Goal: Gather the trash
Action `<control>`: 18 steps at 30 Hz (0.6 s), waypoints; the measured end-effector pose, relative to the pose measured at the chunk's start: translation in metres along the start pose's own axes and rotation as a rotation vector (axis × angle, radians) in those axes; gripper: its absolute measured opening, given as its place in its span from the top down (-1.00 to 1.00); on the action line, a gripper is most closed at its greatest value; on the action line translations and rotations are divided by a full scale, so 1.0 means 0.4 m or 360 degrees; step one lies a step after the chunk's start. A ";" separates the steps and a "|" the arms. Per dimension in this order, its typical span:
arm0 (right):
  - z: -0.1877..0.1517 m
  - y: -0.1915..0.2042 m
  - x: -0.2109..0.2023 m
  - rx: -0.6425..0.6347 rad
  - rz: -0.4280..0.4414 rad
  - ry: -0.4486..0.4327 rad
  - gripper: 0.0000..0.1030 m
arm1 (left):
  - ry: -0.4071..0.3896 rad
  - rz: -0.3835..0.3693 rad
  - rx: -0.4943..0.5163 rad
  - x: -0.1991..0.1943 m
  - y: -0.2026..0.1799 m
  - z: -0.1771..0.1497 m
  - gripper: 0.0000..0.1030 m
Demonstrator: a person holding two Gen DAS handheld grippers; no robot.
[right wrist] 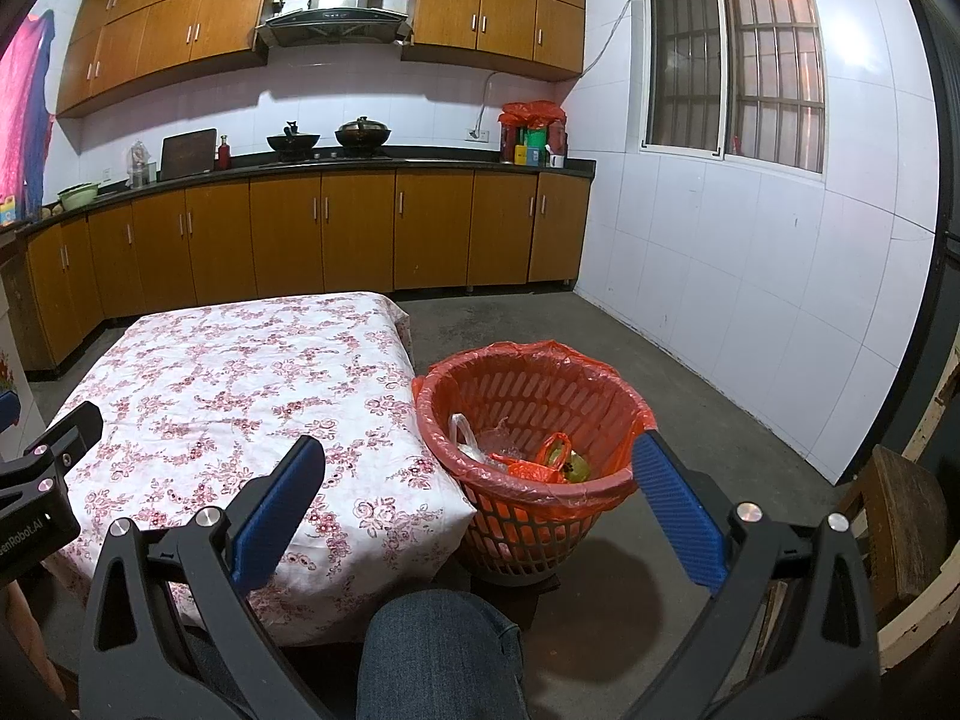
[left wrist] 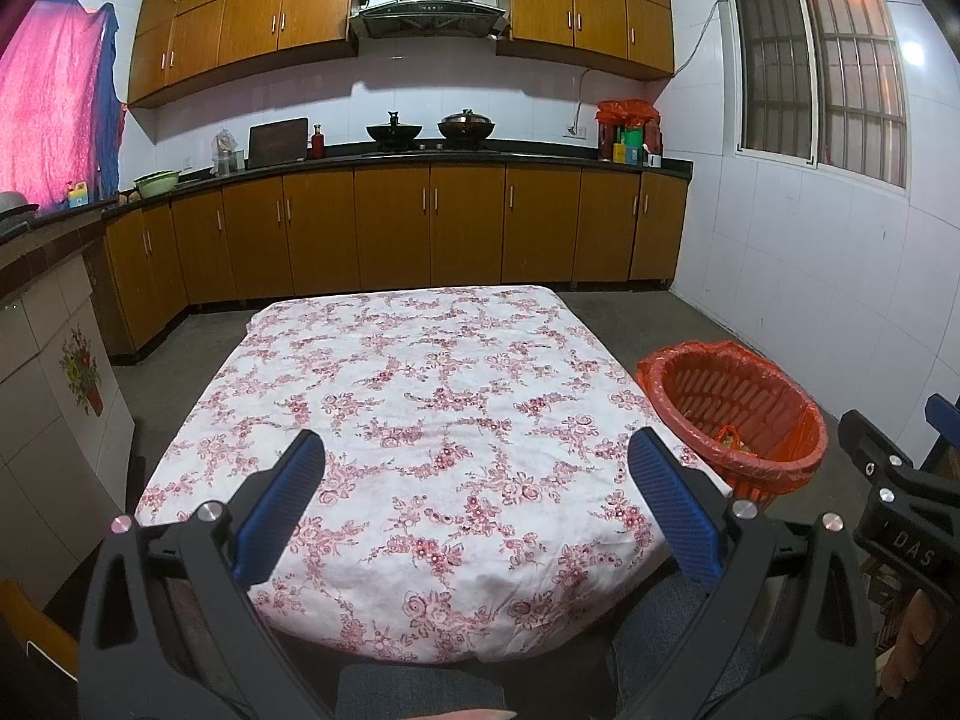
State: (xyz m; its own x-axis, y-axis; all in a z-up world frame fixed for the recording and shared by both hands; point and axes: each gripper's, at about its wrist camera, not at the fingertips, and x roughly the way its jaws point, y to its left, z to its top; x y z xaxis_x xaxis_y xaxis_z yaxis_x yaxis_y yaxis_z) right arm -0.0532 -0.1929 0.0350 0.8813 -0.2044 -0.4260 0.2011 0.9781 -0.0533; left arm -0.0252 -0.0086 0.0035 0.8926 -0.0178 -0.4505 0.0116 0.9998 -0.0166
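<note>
An orange slatted bin (right wrist: 540, 438) lined with an orange bag stands on the floor at the table's right side; the bin (left wrist: 735, 414) also shows at the right of the left wrist view. Trash lies inside it: an orange bag (right wrist: 534, 468), a clear bag (right wrist: 480, 441) and something yellow-green (right wrist: 576, 467). My left gripper (left wrist: 477, 480) is open above the near end of the floral-cloth table (left wrist: 420, 396), with nothing between its blue pads. My right gripper (right wrist: 480, 480) is open too, held over the table's right corner and the bin's near rim, holding nothing.
Orange-brown kitchen cabinets (left wrist: 390, 228) and a dark counter with two woks (left wrist: 432, 129) run along the far wall. A person's denim-clad knee (right wrist: 438, 654) sits below the right gripper. A wooden chair (right wrist: 900, 516) stands at the right. Grey floor surrounds the bin.
</note>
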 end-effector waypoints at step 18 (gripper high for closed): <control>-0.001 -0.004 0.002 0.0003 -0.0002 0.0003 -0.97 | -0.0001 0.0002 0.0001 0.000 -0.001 0.002 -0.92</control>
State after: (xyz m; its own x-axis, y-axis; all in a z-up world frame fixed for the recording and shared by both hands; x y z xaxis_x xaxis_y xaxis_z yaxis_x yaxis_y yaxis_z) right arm -0.0529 -0.1946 0.0343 0.8804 -0.2055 -0.4274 0.2029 0.9778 -0.0523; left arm -0.0251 -0.0092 0.0042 0.8928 -0.0168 -0.4501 0.0109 0.9998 -0.0158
